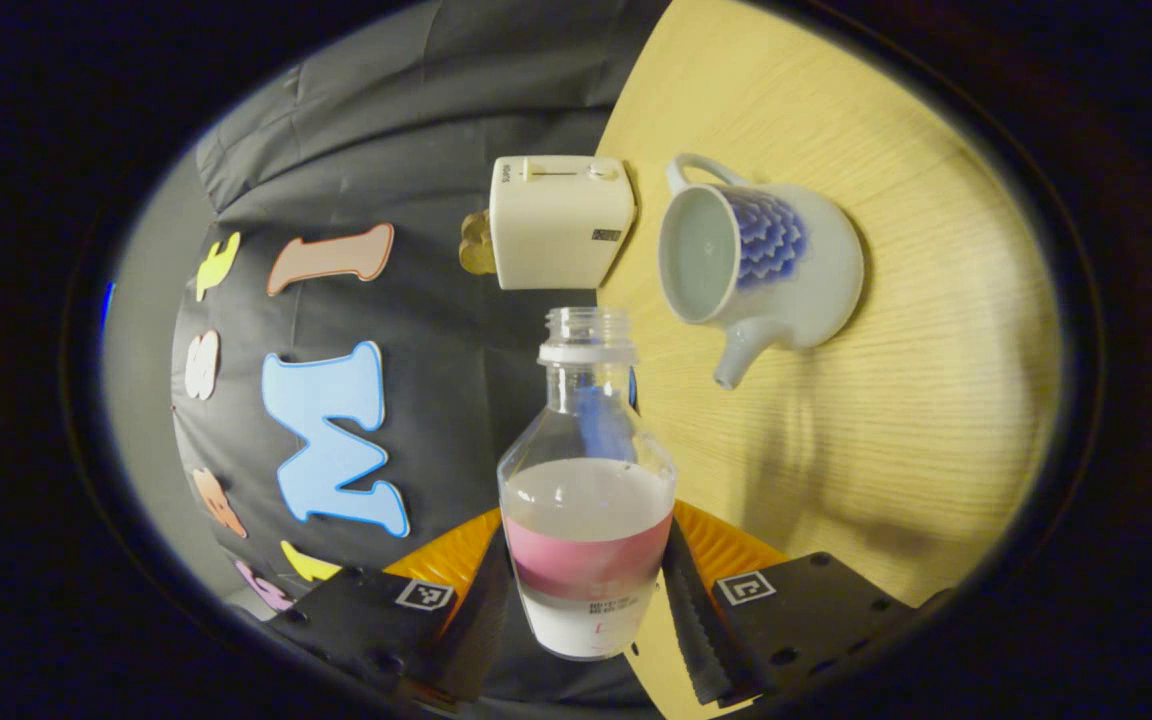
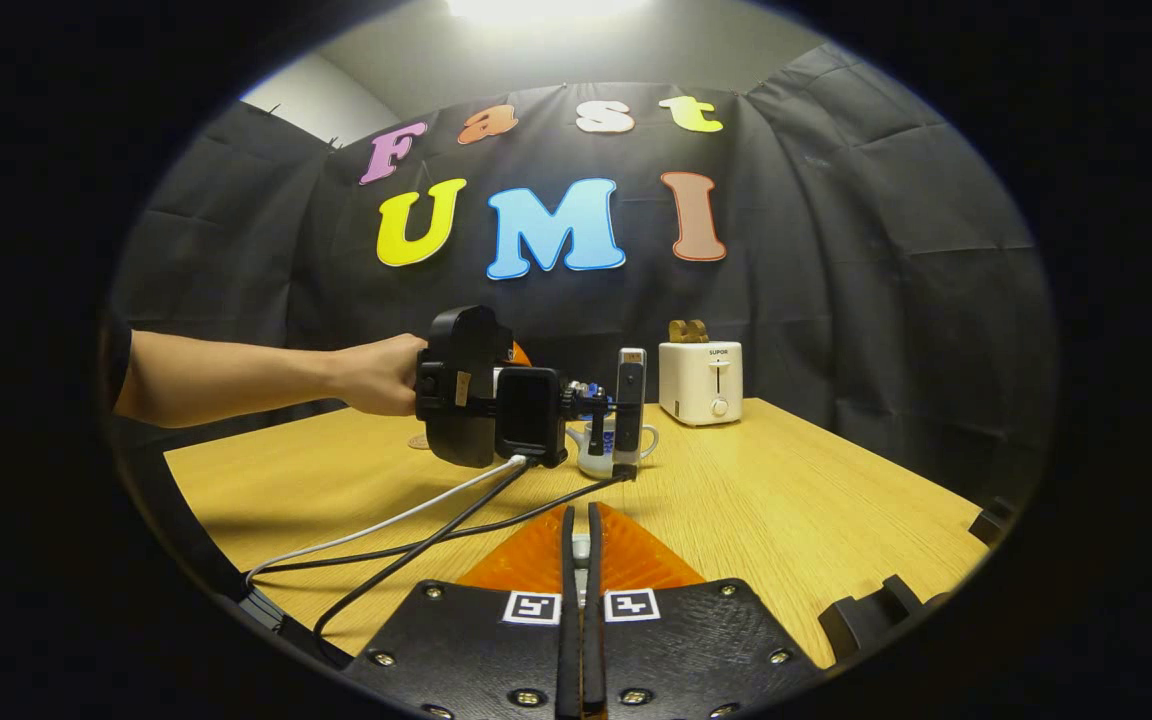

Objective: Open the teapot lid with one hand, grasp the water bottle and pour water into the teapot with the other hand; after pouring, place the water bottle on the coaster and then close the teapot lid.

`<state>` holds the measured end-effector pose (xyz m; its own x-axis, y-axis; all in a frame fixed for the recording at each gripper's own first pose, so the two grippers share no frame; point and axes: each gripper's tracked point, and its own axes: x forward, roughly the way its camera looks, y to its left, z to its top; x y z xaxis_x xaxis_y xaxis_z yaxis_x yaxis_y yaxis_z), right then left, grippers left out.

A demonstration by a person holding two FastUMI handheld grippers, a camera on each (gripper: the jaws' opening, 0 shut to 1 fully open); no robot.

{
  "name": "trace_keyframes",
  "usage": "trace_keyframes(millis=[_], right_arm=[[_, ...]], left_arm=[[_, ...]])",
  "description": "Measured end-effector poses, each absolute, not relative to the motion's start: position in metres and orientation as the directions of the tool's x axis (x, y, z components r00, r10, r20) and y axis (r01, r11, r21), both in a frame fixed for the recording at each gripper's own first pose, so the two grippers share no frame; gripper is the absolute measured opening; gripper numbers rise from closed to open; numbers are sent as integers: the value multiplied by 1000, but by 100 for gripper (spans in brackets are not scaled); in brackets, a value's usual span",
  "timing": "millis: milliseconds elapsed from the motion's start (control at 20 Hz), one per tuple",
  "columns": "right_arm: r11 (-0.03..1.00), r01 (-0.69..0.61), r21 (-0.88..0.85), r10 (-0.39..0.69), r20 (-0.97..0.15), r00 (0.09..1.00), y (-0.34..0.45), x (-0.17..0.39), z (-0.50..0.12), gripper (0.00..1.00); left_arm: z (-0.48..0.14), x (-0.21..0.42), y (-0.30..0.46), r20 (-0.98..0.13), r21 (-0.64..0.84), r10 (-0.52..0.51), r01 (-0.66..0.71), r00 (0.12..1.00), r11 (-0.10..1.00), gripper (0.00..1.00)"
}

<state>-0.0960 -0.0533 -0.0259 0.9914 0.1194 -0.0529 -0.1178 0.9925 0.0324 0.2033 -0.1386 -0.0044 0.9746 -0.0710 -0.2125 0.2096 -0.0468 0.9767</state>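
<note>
Pale wooden tabletop point(image 2: 836, 500) extends ahead of right tool and to right of left tool's tilted view. Cream box-shaped toaster point(image 2: 700, 382) with front slider and knob stands at table's far edge, ahead and slightly right of right tool; also seen ahead of left tool point(image 1: 558, 220). Brown toast slices point(image 2: 687, 331) protrude from toaster's top slots. White and black cables point(image 2: 406, 540) trail across tabletop, ahead-left of right tool.

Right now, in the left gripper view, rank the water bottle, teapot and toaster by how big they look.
1. water bottle, though it sits nearest the camera
2. teapot
3. toaster, close to the teapot in apparent size, so that order is unsure
</note>
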Motion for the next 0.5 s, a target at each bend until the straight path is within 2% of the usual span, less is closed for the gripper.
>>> trace_keyframes(millis=[500], right_arm=[[993,-112,38,114,-56,992,-57,-96,-27,1]], left_arm=[[1,202,-146,-222,962,-66,207,973,-179,87]])
